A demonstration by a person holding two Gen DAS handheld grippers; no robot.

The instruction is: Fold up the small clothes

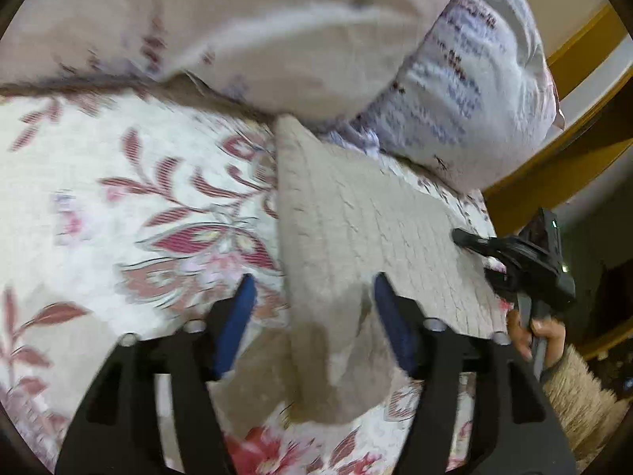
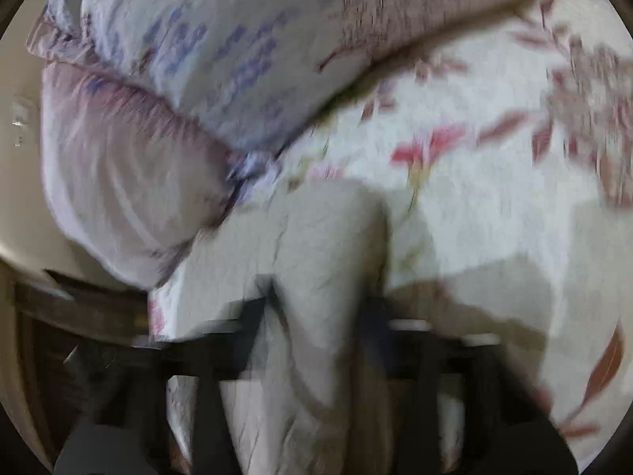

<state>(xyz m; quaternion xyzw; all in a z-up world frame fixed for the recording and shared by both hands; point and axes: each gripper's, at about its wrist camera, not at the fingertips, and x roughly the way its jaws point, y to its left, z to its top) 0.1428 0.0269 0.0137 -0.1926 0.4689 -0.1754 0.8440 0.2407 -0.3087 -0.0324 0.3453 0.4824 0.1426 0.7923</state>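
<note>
A beige knitted garment (image 1: 356, 221) lies folded on the floral bedspread (image 1: 118, 198). My left gripper (image 1: 314, 297) is open, its blue pads on either side of the garment's near edge, with cloth between them. My right gripper (image 1: 474, 245) shows in the left wrist view at the garment's right edge, held by a hand. In the blurred right wrist view the same garment (image 2: 316, 261) fills the space between the right gripper's (image 2: 320, 308) dark fingers; the jaws stand apart around it.
Pillows (image 1: 467, 91) lie at the head of the bed, one pale pink (image 1: 237, 23), one white with blue print. The bed's right edge and a yellow wooden frame (image 1: 573, 51) are at the right. The bedspread (image 2: 494, 182) stretches to the right.
</note>
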